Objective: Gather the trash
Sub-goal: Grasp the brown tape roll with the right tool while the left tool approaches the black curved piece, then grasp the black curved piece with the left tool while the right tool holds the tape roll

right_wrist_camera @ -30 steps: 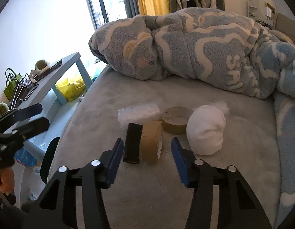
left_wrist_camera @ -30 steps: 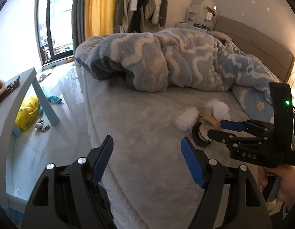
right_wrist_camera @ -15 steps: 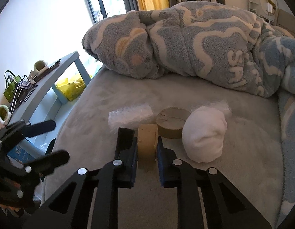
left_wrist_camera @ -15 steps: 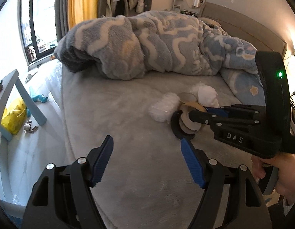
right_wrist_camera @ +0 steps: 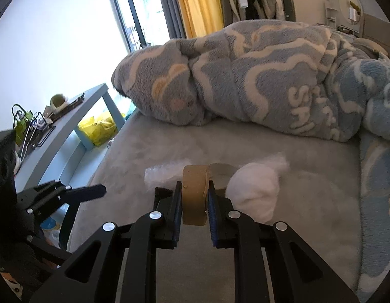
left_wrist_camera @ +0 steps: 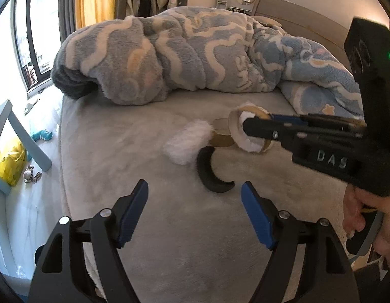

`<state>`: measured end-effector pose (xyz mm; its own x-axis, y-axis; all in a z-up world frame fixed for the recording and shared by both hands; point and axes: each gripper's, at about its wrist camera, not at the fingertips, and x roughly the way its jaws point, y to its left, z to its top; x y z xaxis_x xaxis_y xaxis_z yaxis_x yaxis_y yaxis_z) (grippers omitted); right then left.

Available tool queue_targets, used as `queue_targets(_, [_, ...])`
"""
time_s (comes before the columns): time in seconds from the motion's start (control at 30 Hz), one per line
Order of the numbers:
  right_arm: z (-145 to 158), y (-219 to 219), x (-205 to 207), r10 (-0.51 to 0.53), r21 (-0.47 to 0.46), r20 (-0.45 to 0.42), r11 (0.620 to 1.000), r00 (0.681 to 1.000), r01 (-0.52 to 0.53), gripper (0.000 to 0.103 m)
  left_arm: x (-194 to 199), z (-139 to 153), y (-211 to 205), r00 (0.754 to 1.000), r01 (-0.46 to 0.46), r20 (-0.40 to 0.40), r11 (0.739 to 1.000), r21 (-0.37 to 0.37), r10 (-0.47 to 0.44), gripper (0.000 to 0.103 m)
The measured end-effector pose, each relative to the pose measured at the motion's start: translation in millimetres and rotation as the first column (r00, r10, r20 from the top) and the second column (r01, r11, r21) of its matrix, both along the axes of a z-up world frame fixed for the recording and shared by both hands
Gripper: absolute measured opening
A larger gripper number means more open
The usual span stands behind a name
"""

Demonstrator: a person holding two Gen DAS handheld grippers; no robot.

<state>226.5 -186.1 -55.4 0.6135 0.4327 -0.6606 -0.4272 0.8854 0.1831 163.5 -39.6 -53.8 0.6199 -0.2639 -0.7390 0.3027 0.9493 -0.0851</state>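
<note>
My right gripper [right_wrist_camera: 194, 203] is shut on a brown cardboard tape roll [right_wrist_camera: 195, 192] and holds it just above the grey bed; it also shows in the left wrist view [left_wrist_camera: 255, 131]. On the bed lie a black curved ring [left_wrist_camera: 211, 174], a second cardboard roll [right_wrist_camera: 221, 175], a white bubble-wrap piece [left_wrist_camera: 187, 142] and a white wad [right_wrist_camera: 254, 194]. My left gripper [left_wrist_camera: 195, 212] is open and empty, just short of the black ring.
A rumpled blue and white blanket [left_wrist_camera: 195, 55] covers the back of the bed [left_wrist_camera: 144, 189]. A light blue side table [right_wrist_camera: 76, 116] stands left of the bed, with a yellow bag [right_wrist_camera: 99, 128] under it. The bed's edge drops to the floor at left.
My right gripper closed on the brown tape roll and lifted it off the bed. My left gripper moved in toward the trash pile, staying open.
</note>
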Motion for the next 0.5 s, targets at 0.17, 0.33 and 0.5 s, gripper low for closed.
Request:
queue_targets(0.17, [2,-17,1,-0.023,0.014,0.008,1.000,1.000,0.023,0.018,-2,-1,-19,0.999,-0.004,0.052,0.998,0.069,0.000,0.079])
queue_targets(0.33, [6,-30,0,-0.036,0.019,0.020,0.999,0.999,0.036,0.018,1,-7,-34,0.997,-0.046,0.070,0.994,0.095,0.040,0.078])
queue_targets(0.5, [5,-40,0,-0.041,0.028,0.015,0.999,0.999,0.040,0.018,7,-14,-45,0.992,-0.100,0.090,0.987,0.126,0.089,0.076])
